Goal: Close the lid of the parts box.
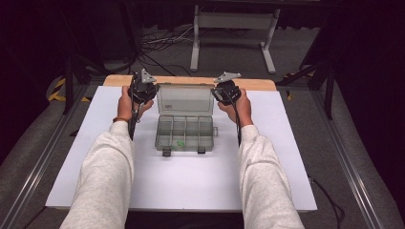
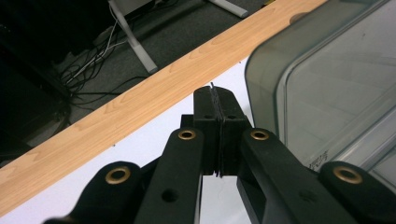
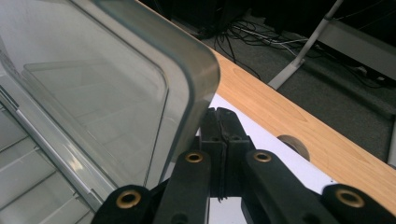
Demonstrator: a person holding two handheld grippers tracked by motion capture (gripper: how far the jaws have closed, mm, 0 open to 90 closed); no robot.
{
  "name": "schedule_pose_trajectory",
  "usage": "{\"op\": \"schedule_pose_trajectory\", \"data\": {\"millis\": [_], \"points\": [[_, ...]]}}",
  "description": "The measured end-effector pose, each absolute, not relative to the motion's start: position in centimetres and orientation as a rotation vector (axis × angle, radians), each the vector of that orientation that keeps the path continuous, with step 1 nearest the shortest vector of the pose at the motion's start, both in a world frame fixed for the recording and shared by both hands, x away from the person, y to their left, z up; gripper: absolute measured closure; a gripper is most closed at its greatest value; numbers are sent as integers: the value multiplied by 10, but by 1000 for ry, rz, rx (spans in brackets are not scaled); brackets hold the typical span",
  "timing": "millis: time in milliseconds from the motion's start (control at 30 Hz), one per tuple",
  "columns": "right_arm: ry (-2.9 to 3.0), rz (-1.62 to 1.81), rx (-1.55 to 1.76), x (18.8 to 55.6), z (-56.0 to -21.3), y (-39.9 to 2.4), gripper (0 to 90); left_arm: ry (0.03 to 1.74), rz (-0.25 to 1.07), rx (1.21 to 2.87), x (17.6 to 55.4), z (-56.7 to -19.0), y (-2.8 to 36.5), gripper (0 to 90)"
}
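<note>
Sleeves of pale grey fabric run up from the bottom edge of the high view, each hand carrying a black two-jaw gripper toward the far side of the white table top (image 1: 267, 191). The left gripper (image 1: 142, 88) sits just beside the left edge of the raised lid; in the left gripper view its jaws are pressed flat together with nothing between them (image 2: 216, 109), over white board, with the smoky lid edge (image 2: 266, 88) close on one side but apart from the pads. Between the two hands stands the clear grey plastic compartment box (image 1: 185, 131), near the middle of the table towards its far edge, its hinged transparent lid (image 1: 185, 99) standing open and upright at the back, two dark latches at its front edge. A small green item (image 1: 180, 143) lies in one of the front compartments. The right gripper (image 1: 225, 90) is just beside the lid's right edge; in the right gripper view its jaws are likewise closed on nothing (image 3: 219, 123), the rounded lid corner (image 3: 201, 74) overlapping them in the picture, so contact cannot be told. A light wooden strip (image 1: 258, 84) borders the table's far edge.
</note>
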State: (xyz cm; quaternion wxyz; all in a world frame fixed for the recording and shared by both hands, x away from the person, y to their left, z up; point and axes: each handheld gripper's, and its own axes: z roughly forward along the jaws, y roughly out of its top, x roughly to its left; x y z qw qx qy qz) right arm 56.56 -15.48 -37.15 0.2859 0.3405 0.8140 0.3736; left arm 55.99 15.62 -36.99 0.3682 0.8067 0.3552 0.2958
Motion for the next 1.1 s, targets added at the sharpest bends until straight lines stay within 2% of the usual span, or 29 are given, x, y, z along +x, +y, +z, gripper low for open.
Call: {"op": "schedule_pose_trajectory", "data": {"millis": [1100], "points": [[2182, 1029, 867, 544, -349, -157, 900, 838, 744, 2104, 536, -353, 160, 897]]}}
